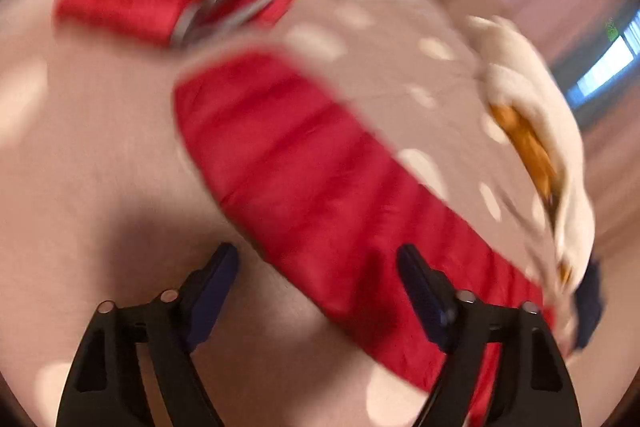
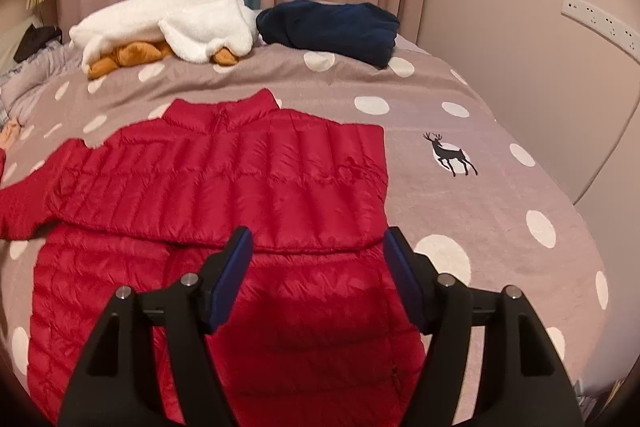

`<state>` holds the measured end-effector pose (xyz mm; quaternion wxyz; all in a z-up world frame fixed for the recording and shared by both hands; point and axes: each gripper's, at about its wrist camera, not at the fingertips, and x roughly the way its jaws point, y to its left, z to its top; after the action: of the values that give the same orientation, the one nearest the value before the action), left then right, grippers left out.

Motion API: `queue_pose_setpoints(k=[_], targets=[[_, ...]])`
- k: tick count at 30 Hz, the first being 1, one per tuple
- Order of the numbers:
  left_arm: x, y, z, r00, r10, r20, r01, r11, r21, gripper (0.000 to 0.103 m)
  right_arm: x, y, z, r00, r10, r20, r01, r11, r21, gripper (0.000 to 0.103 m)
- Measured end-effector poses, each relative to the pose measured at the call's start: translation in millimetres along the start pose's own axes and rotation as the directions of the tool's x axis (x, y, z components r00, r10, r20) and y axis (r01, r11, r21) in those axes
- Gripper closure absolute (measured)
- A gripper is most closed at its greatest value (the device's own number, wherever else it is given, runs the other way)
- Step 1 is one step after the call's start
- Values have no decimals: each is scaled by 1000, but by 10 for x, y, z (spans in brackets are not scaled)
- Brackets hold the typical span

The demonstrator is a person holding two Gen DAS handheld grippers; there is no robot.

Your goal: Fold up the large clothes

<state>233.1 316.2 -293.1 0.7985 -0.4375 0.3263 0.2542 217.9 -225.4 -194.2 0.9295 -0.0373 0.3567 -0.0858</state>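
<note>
- Red puffer jacket (image 2: 224, 195) spread flat on polka-dot bedspread (image 2: 460, 195), one sleeve folded across chest.
- Beyond jacket's collar: white fleece (image 2: 168, 21), navy garment (image 2: 332, 27).
- Right gripper (image 2: 316, 267) above jacket's hem, jaws apart, empty.
- Left gripper (image 1: 318, 279) over blurred red sleeve, jaws apart, empty.

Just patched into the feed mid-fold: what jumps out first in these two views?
The red puffer jacket dominates, spread on the polka-dot bedspread with one sleeve folded across its chest and the other still stretched out to the left. Behind it, near the curtains, sit a white fleece and a folded navy garment. Both the right hand-held gripper and left hand-held gripper are open, holding nothing.
</note>
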Motion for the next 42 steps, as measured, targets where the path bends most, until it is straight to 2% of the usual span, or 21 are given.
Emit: queue_pose_setpoints(k=[2,4,5,7,8,10,11,13,15,18,22,26,29,31,33,36,38,40,42], targets=[[-2,-22,25,997,-47,67,47,999,0,31,30,-32,-10,1000,-6,-15,6,1000,6,36],[101,-100,49,998,-38,51,37,999,17,56,48,-57,-24,1000,-21,-20,21,1000,6,36],[125,-142,44,998,-24,62,22,999,34,61,67,-75,-33,999,-29,-25,30,1000,8,35],[216,-285,22,997,-14,72,5,992,123,86,131,-121,-58,999,-25,-43,26,999,27,35],[254,-363,-10,997,7,74,-20,985,173,89,160,-142,-69,998,-21,-54,23,999,37,35],[237,-537,-94,989,82,124,-113,955,273,94,214,-181,-104,997,-13,-79,18,998,56,35],[186,-626,-136,983,93,155,-138,941,308,94,220,-199,-126,996,-13,-83,18,998,60,35],[16,-817,-203,975,62,215,-139,921,365,95,216,-248,-148,997,-18,-81,23,998,64,35],[-168,-1029,-260,966,22,257,-134,895,427,95,187,-312,-159,997,-28,-69,33,997,65,35],[-486,-1477,-513,948,-21,319,-162,828,537,95,163,-446,-132,998,-33,-46,37,996,85,35],[-852,-2095,-1044,932,-140,334,-132,726,674,95,169,-600,-85,999,-30,-17,32,992,126,35],[-1145,-2608,-1752,933,-274,235,-12,628,778,95,165,-722,-49,999,-32,12,29,988,153,35],[-1251,-2920,-2426,927,-353,127,83,524,848,95,152,-806,-38,997,-68,32,62,985,163,35],[-1233,-2988,-2709,927,-373,46,153,488,859,95,157,-890,-49,997,-74,22,68,980,186,35],[-1137,-3026,-2909,940,-339,-34,203,476,855,95,156,-985,-62,999,-50,11,46,976,215,36],[-1037,-2990,-3083,958,-264,-115,234,483,844,90,101,-1077,-96,997,-73,11,68,971,230,35],[-1040,-2936,-3123,959,-236,-156,256,487,835,76,72,-1117,-117,997,-73,8,69,969,238,35],[-1131,-2858,-3114,960,-239,-146,250,494,833,41,51,-1141,-135,998,-68,4,65,967,248,35],[-1272,-2797,-3094,961,-266,-76,205,499,842,32,41,-1129,-136,998,-62,-2,60,964,258,35]])
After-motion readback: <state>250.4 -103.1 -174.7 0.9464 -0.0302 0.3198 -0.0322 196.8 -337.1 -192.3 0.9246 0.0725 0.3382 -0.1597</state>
